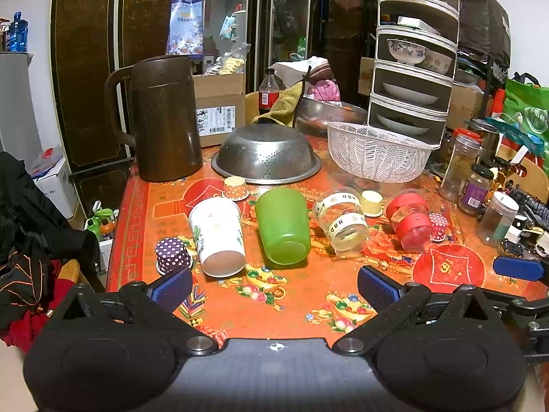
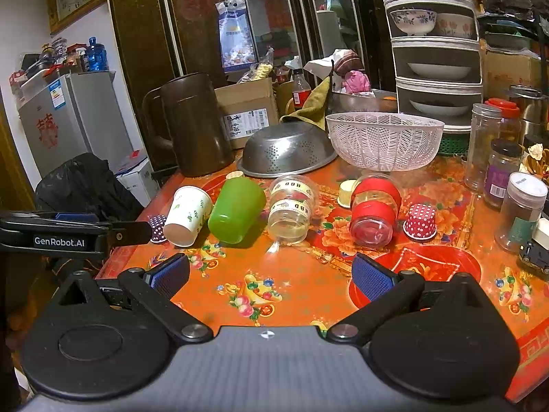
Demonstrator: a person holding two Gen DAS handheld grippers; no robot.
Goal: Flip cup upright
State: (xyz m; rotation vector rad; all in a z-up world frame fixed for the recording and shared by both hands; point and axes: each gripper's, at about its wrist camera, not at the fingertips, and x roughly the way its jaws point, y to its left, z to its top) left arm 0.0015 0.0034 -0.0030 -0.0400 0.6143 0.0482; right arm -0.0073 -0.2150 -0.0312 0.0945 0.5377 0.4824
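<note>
Several cups lie on their sides in a row on the orange table: a white paper cup (image 1: 217,237) (image 2: 188,214), a green plastic cup (image 1: 283,225) (image 2: 236,208), a clear cup with "HBD" bands (image 1: 341,219) (image 2: 291,207) and a clear cup with red bands (image 1: 410,220) (image 2: 374,211). My left gripper (image 1: 274,283) is open and empty, just in front of the white and green cups. My right gripper (image 2: 271,274) is open and empty, in front of the HBD and red-banded cups.
Small paper cupcake cups stand upside down among them: purple dotted (image 1: 172,254), orange dotted (image 1: 235,187), yellow (image 1: 371,202), red dotted (image 2: 420,221). Behind are a brown jug (image 1: 164,120), an inverted steel colander (image 1: 267,153) and a white basket (image 1: 375,151). Jars (image 2: 502,171) stand at right.
</note>
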